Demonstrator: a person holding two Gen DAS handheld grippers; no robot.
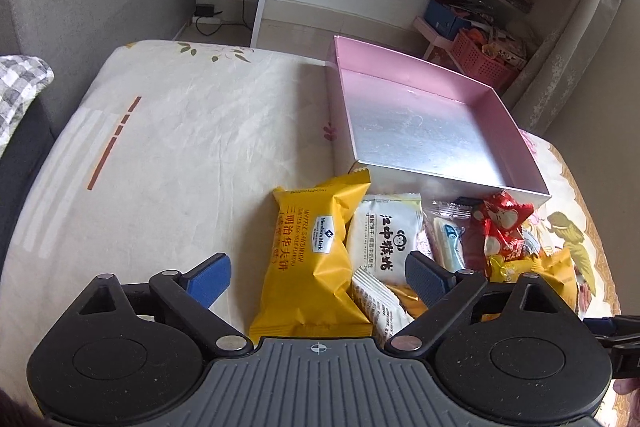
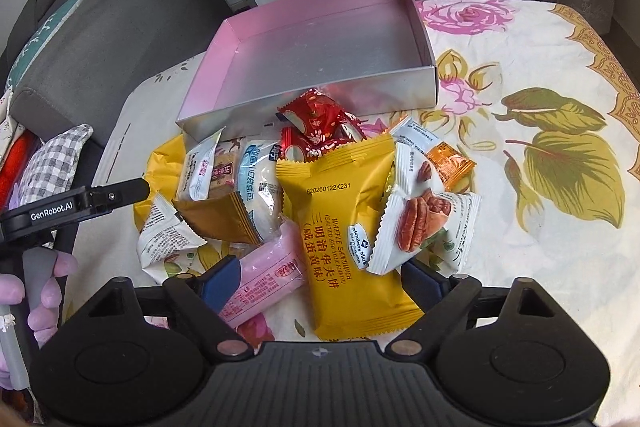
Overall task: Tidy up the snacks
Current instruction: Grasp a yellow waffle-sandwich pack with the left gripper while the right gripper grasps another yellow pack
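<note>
The tabletop (image 2: 560, 267), under a cream cloth printed with roses and olive leaves, carries everything. Largest on it is the pink-walled box (image 2: 320, 39) with a silvery floor, lying empty toward the far edge. Touching its near wall is the heap of snacks, which spreads back toward the near edge.

Biggest in the heap are two yellow waffle sandwich packets. One (image 1: 316, 259) lies at the heap's left side, between the fingers of the left hand-held gripper (image 1: 318, 277), whose jaws stand wide with no pad pressing it. The other (image 2: 352, 227) lies in the middle, between the wide jaws of the right hand-held gripper (image 2: 320, 283), also not pinched; the pink bar packet (image 2: 264, 279) lies against its left finger. Both packets look puffed with air, light and slick, so a grip across the padded middle, where the waffle gives some stiffness, should hold better than one on the crimped ends; a hard squeeze could crush the contents.

Smaller pieces: the white pecan packet (image 2: 424, 223) overlapping the middle waffle packet's right edge, a white biscuit packet (image 1: 384, 235), and red candy wrappers (image 2: 316, 123) against the box wall. An orange sachet (image 2: 448, 163) is the smallest.
</note>
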